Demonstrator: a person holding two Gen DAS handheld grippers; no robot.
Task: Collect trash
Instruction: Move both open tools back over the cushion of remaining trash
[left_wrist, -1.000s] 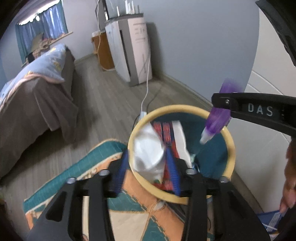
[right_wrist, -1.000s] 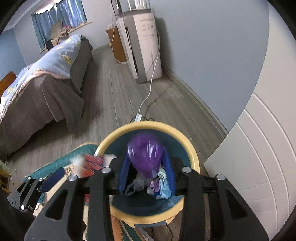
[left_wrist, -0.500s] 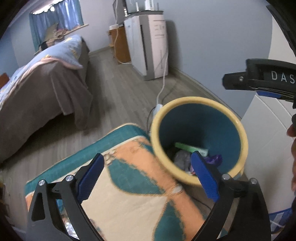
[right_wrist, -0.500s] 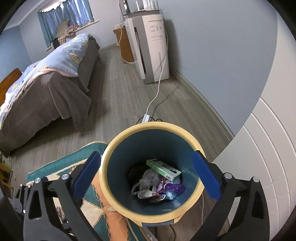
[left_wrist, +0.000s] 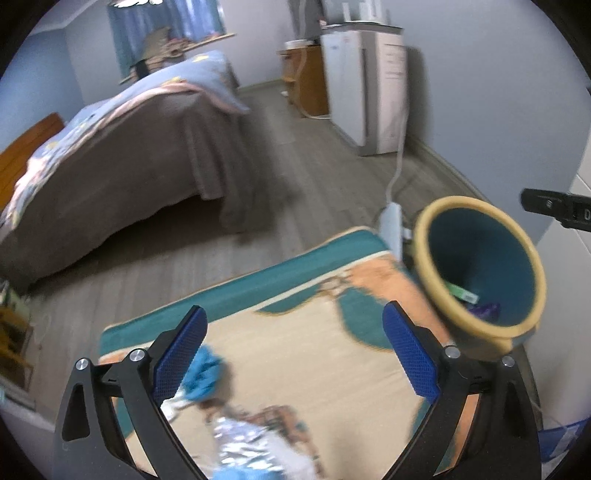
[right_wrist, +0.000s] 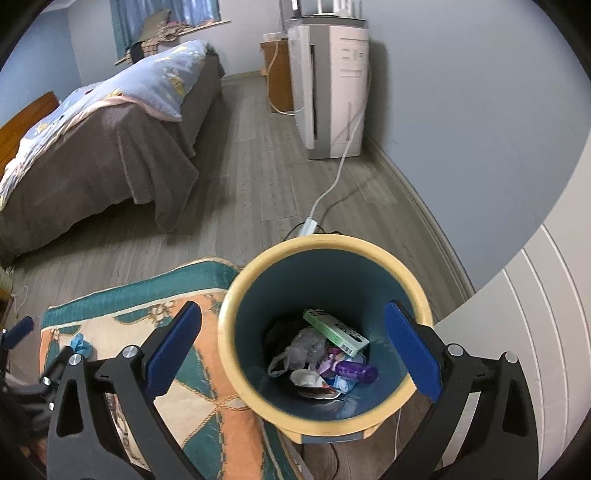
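A round bin (right_wrist: 236, 314) with a yellow rim and teal inside stands at the rug's corner; it also shows in the left wrist view (left_wrist: 432, 280). Inside lie a purple bottle (right_wrist: 354, 371), a green box (right_wrist: 334, 330), a grey bag (right_wrist: 306, 345) and other wrappers. My right gripper (right_wrist: 291, 350) is open and empty above the bin. My left gripper (left_wrist: 295, 354) is open and empty over the rug (left_wrist: 314, 339). On the rug near it lie a blue crumpled piece (left_wrist: 205, 373) and a silver foil wrapper (left_wrist: 240, 446).
A bed (right_wrist: 92, 140) with a brown cover stands at the left. A white air purifier (right_wrist: 332, 92) stands by the far wall, its cable running to a power strip (right_wrist: 308, 227) behind the bin. White panelled furniture (right_wrist: 535, 332) is at the right.
Both grippers opened and dropped their trash, the white wrapper and the purple bottle, into the bin. The left gripper then swung left and back over the rug.
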